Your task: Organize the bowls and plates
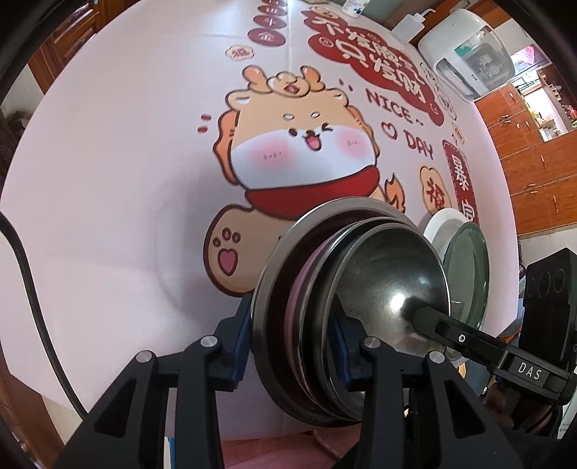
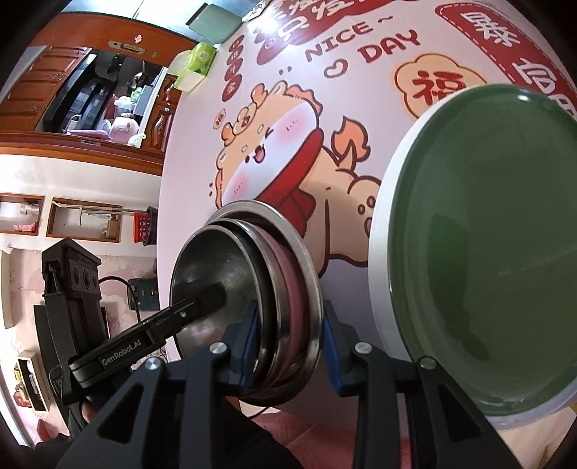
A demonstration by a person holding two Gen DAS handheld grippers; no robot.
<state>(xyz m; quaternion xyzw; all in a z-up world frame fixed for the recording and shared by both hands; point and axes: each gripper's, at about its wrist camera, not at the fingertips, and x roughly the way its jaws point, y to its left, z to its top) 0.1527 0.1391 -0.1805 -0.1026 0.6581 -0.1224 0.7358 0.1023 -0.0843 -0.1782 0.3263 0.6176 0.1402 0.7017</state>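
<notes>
A nested stack of steel bowls (image 1: 378, 288) with a pink one between them is held over the printed tablecloth. My left gripper (image 1: 292, 346) is shut on the stack's near rim, its blue pads on either side. My right gripper (image 2: 290, 346) is shut on the same stack (image 2: 216, 274) from the other side. In each wrist view the other gripper's finger (image 1: 450, 332) (image 2: 187, 314) reaches inside the top bowl. A green dish with a white outer wall (image 2: 487, 252) (image 1: 468, 274) lies just to the right of the stack.
The table carries a pale cloth with a cartoon dragon (image 1: 299, 144). A white appliance (image 1: 465, 54) and a pump bottle (image 1: 407, 25) stand at the far edge, and a green tissue pack (image 2: 196, 61) at another edge. Wooden cabinets (image 1: 533, 173) line the room.
</notes>
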